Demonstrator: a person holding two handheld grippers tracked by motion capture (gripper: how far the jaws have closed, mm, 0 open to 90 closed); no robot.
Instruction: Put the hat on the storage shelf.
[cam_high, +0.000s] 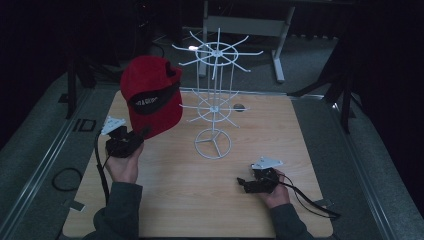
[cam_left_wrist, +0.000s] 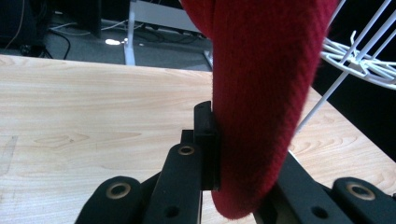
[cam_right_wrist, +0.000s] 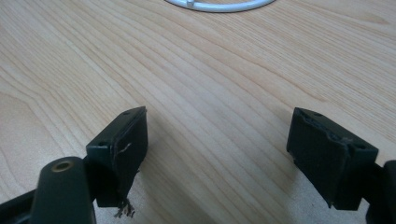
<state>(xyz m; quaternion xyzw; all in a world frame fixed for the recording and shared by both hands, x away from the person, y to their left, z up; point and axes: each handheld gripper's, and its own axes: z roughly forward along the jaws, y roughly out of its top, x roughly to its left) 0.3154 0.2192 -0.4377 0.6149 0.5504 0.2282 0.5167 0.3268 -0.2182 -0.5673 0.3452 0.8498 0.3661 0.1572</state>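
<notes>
One red cap, one white wire rack, two handheld grippers and one wooden table are showing.

A single red cap (cam_high: 151, 95) with one black band across it is hanging above the table. One white wire rack (cam_high: 214, 95) is standing there, carrying two tiers of spokes over one round base. Two grippers are being held, one per hand: the left gripper (cam_high: 131, 141) and the right gripper (cam_high: 246, 183), each showing two black jaws and trailing one cable. One wooden table (cam_high: 175, 200) is lying under it all.
</notes>
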